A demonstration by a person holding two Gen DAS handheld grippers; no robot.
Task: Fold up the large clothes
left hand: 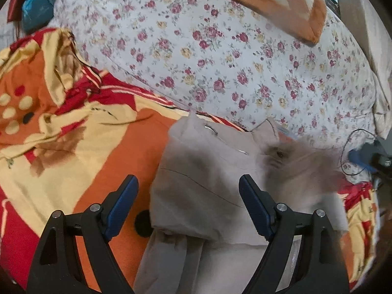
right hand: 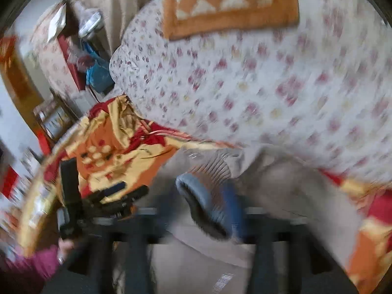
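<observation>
— Bedding fills the left wrist view: an orange, red and yellow sheet [left hand: 73, 147] from nine to six o'clock, a floral quilt [left hand: 220, 56] across twelve, and an orange checked blanket [left hand: 269, 2] on top of it near one o'clock. Where's the garment?

— The beige garment [left hand: 203, 183] lies on the sheet at about six o'clock, partly folded, reaching toward four. The left gripper [left hand: 188, 205] hovers over it, its blue-padded jaws spread wide and holding nothing.

— And the right wrist view?

— It's badly blurred. The same quilt [right hand: 257, 93] runs from twelve to three, with the sheet [right hand: 117, 154] at nine. The garment [right hand: 281, 196] sits at five to six o'clock. The right gripper [right hand: 210, 205] has its blue pads close together with beige cloth bunched around them; I can't tell whether they truly pinch it.

— Anything else?

— The left gripper [right hand: 103, 201] shows at eight o'clock.
</observation>
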